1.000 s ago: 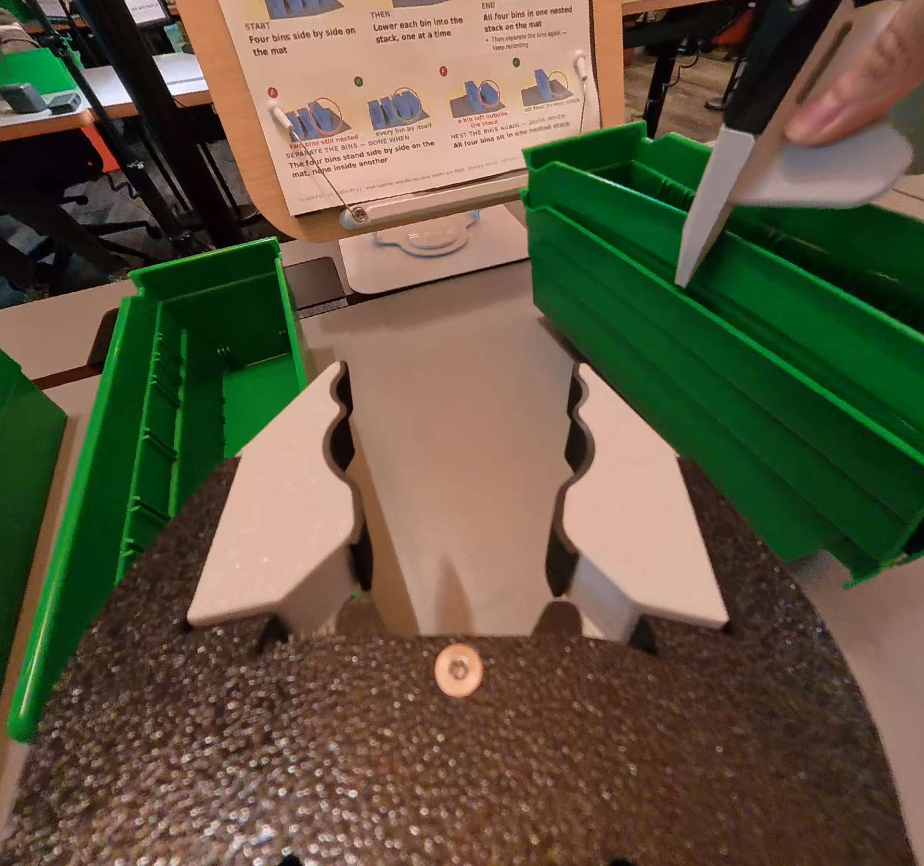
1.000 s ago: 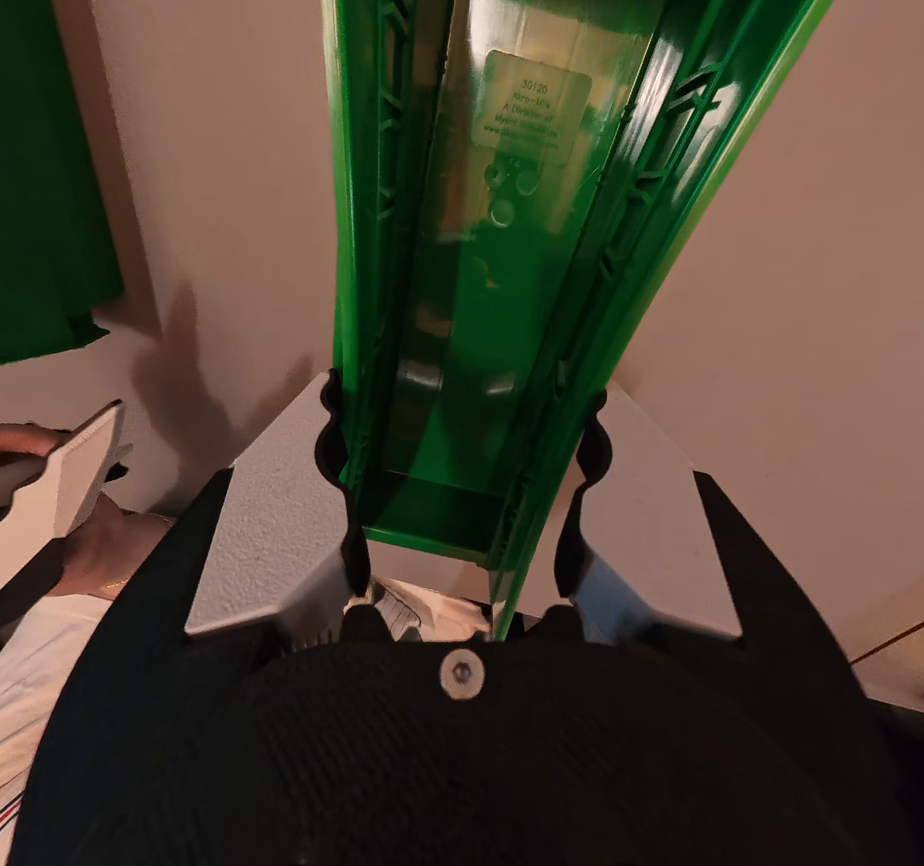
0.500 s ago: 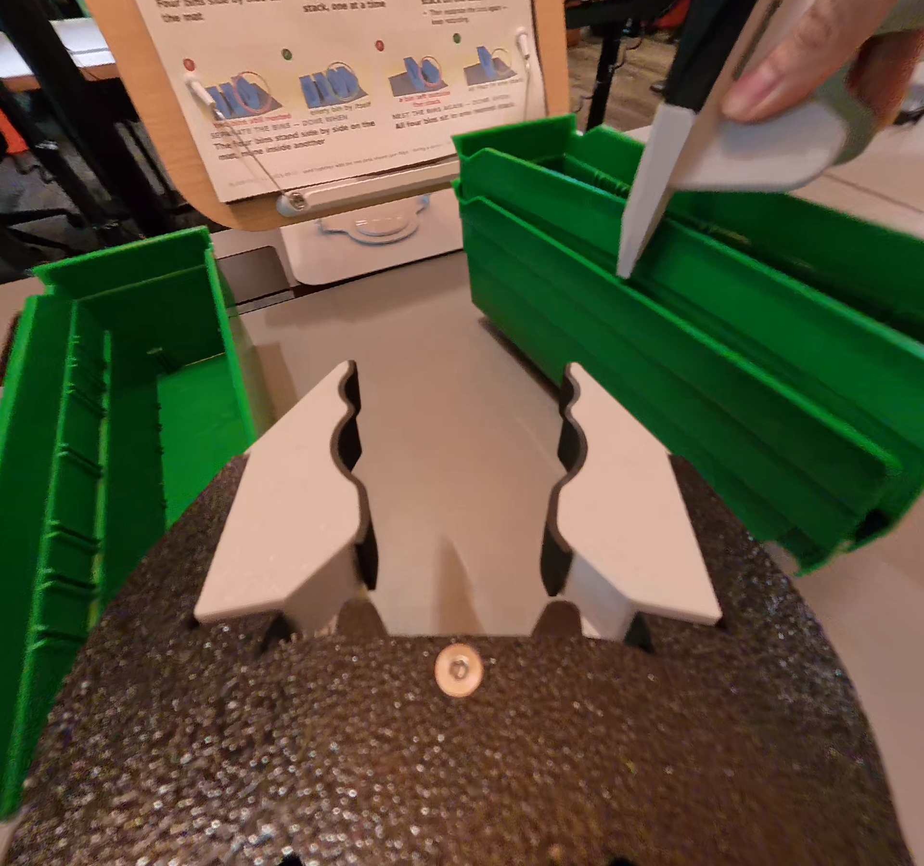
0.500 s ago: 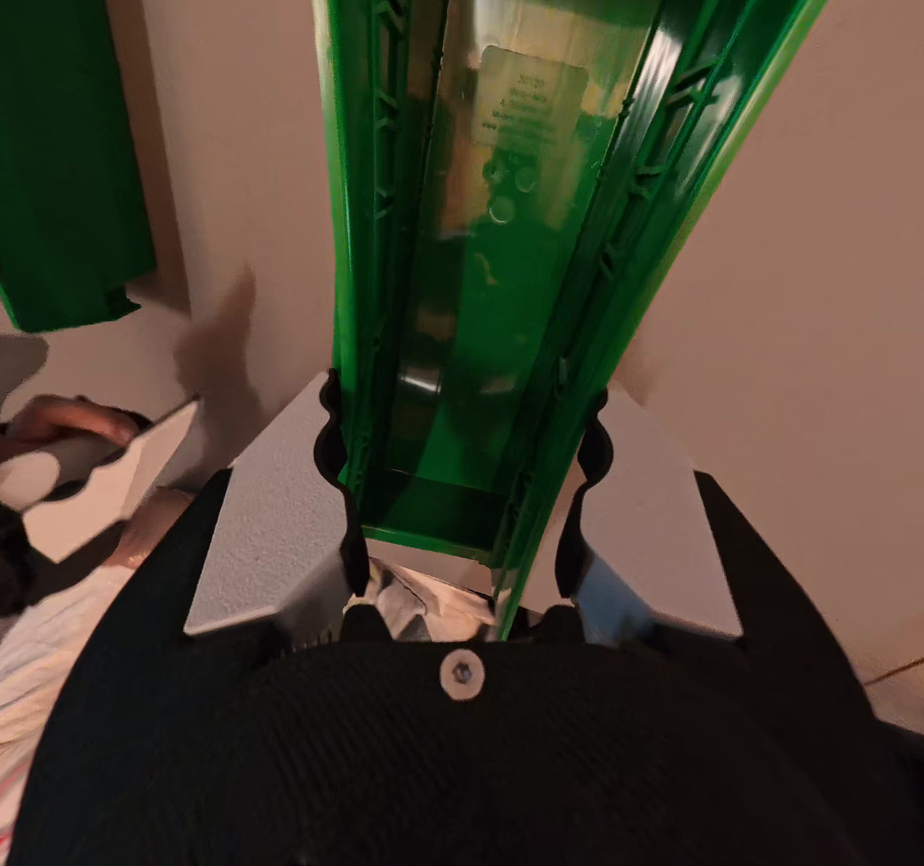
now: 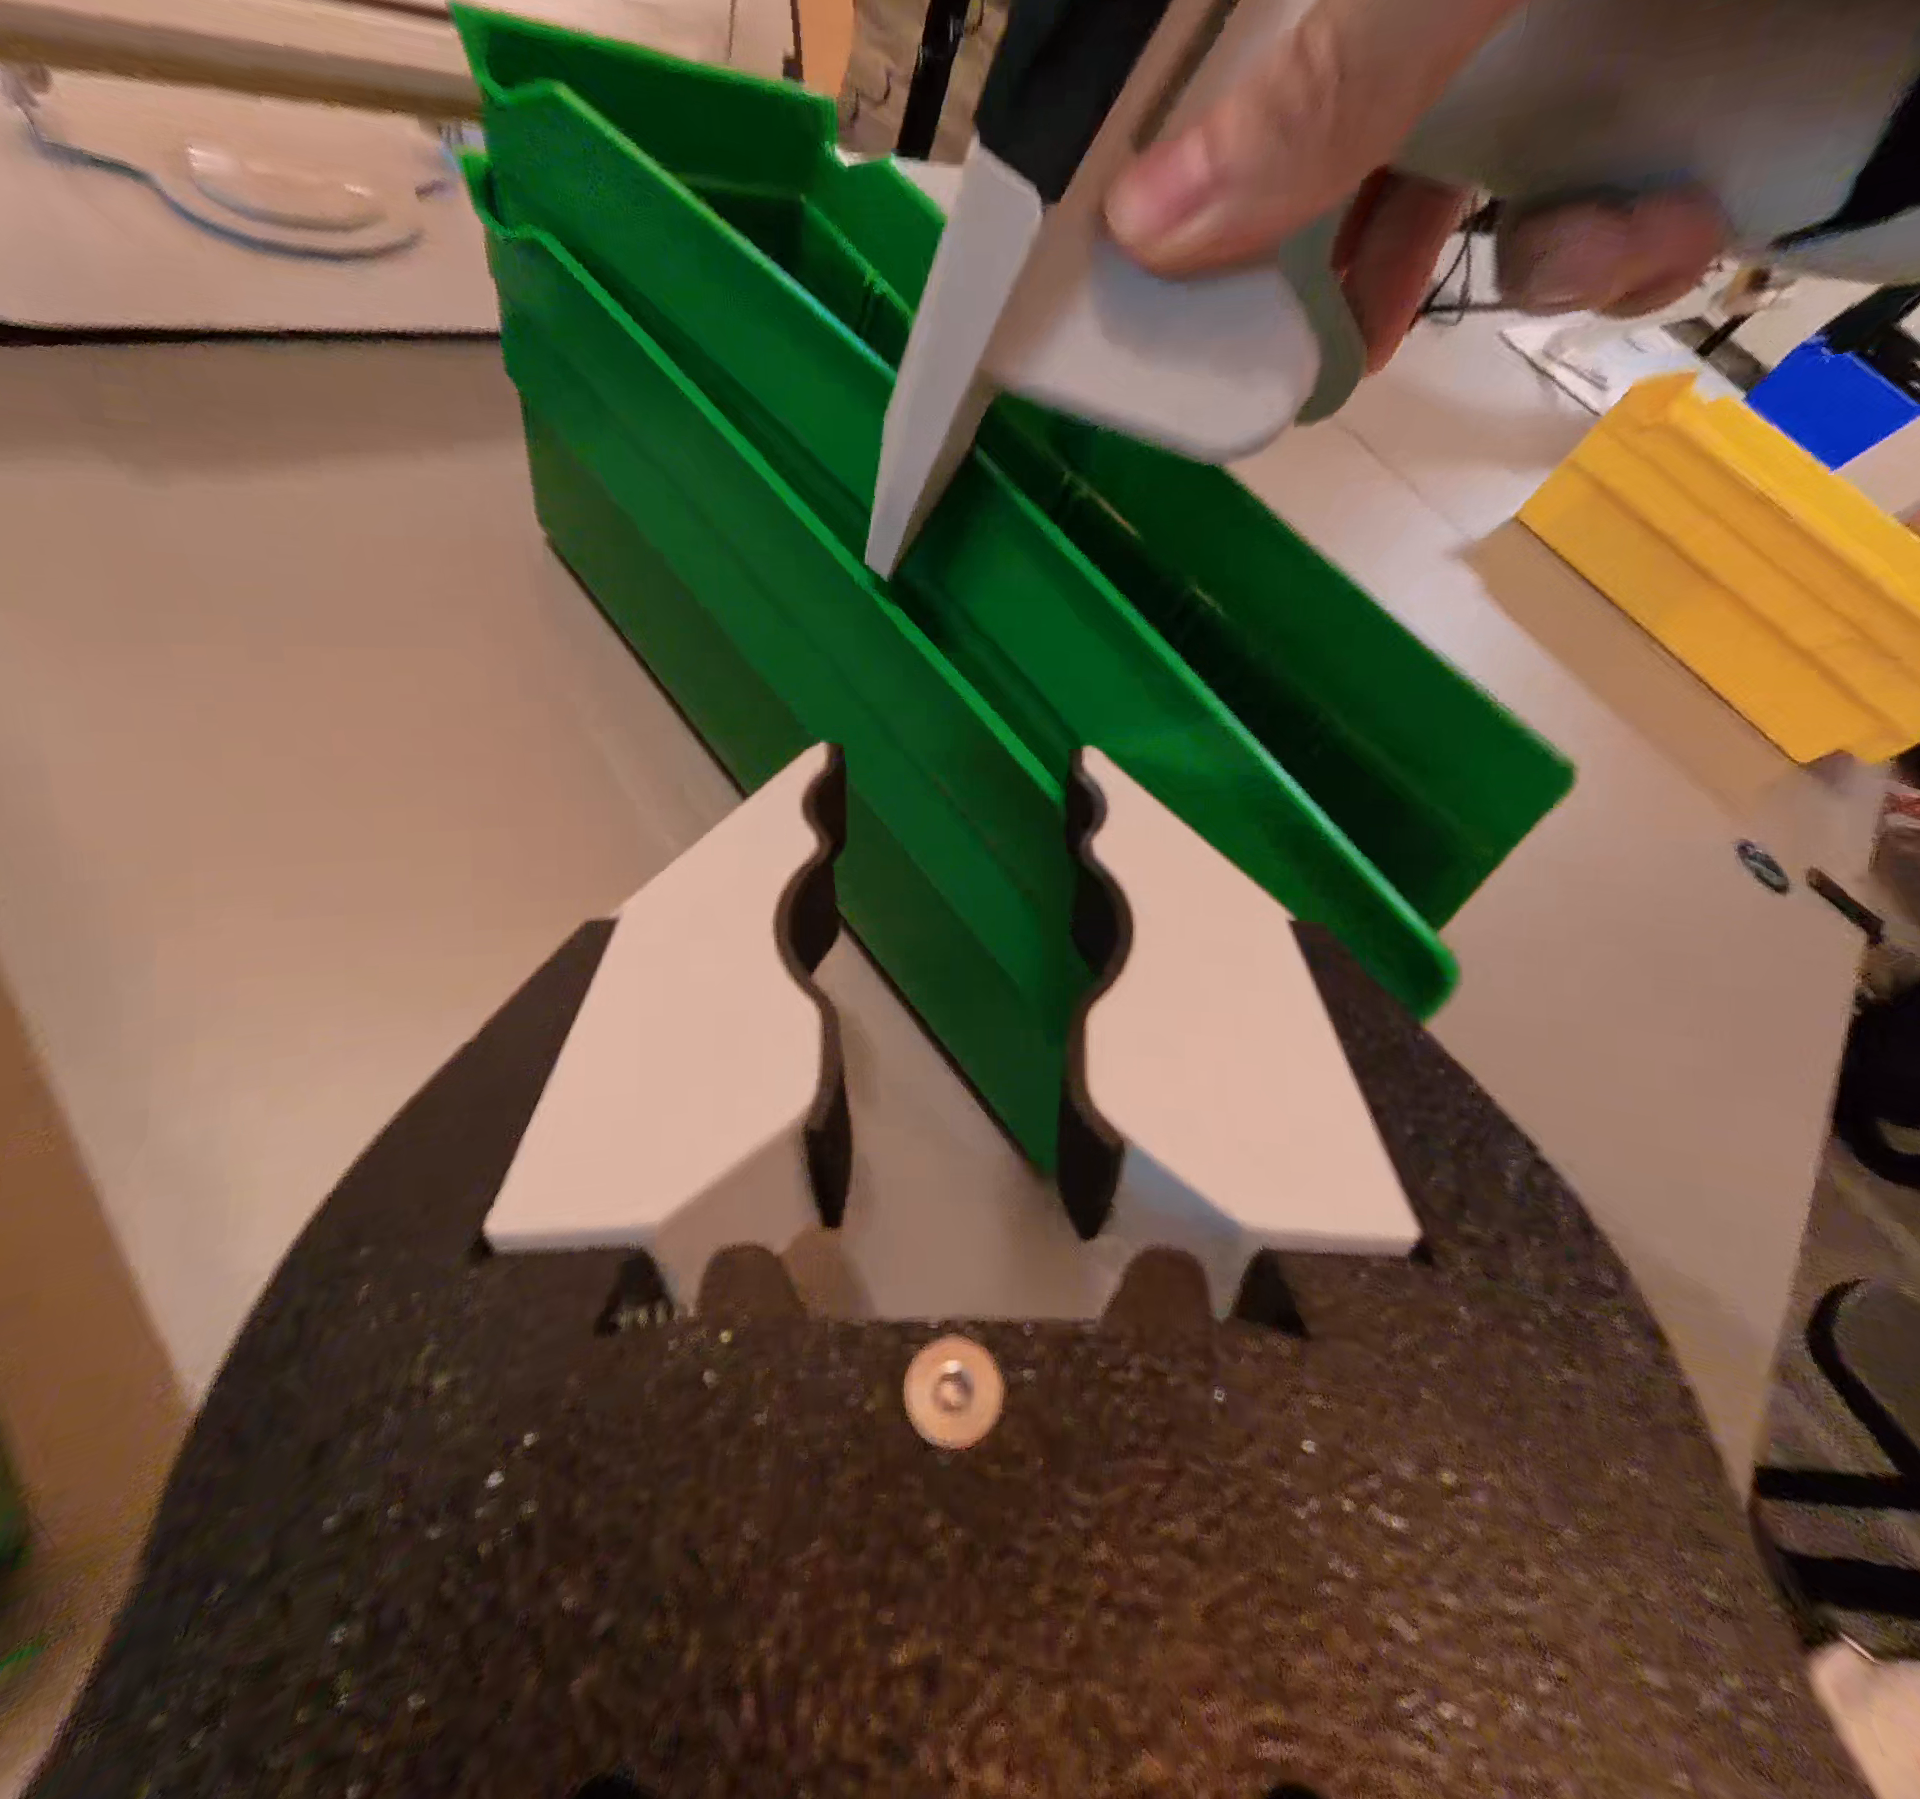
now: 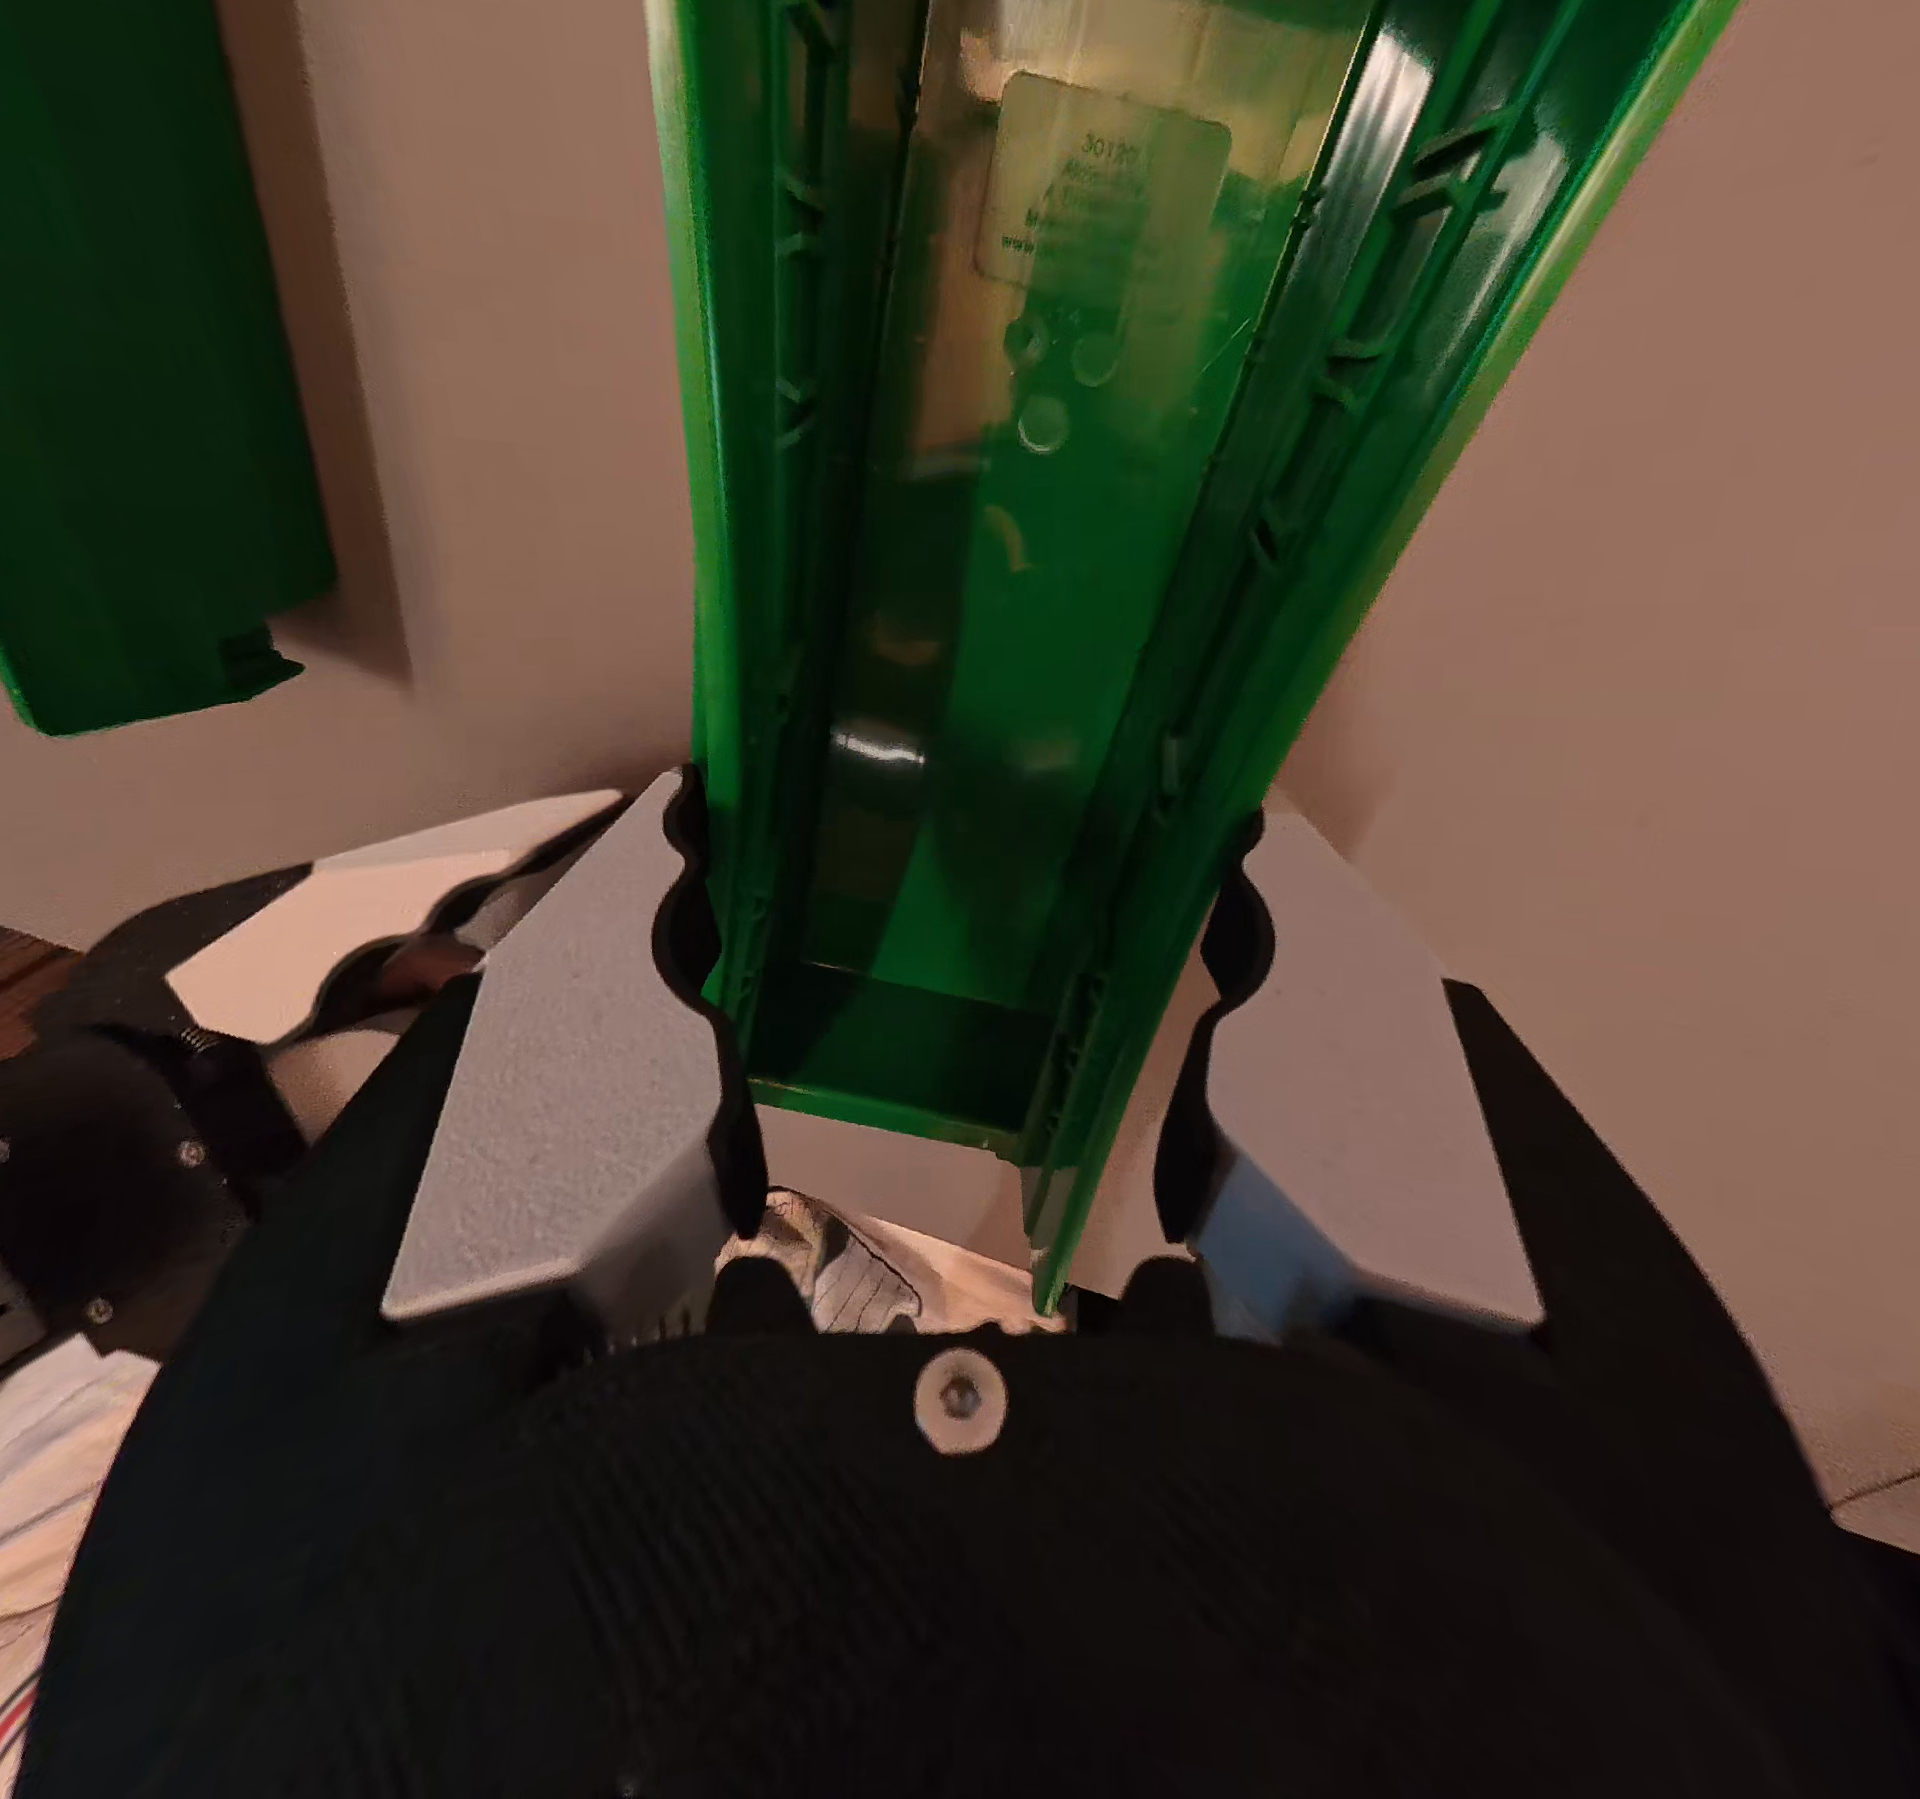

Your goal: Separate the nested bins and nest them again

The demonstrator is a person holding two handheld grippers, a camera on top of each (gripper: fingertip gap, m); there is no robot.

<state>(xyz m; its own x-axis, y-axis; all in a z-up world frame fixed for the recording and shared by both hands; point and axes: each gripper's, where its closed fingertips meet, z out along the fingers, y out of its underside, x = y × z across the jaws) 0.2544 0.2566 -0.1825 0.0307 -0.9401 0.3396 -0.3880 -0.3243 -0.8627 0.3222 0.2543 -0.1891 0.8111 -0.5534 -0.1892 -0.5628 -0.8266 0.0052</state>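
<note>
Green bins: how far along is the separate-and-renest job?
Done: one long green plastic bin lies apart on the beige table.
In hand: the right gripper straddles the top bin of the nested green stack; grip unclear. The left gripper is open beside the stack.
Left: the stack's bins aren't separated; re-nesting follows.

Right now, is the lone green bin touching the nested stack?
Apart. The right wrist view shows a strip of bare table between the lone green bin and the nested stack.
</note>
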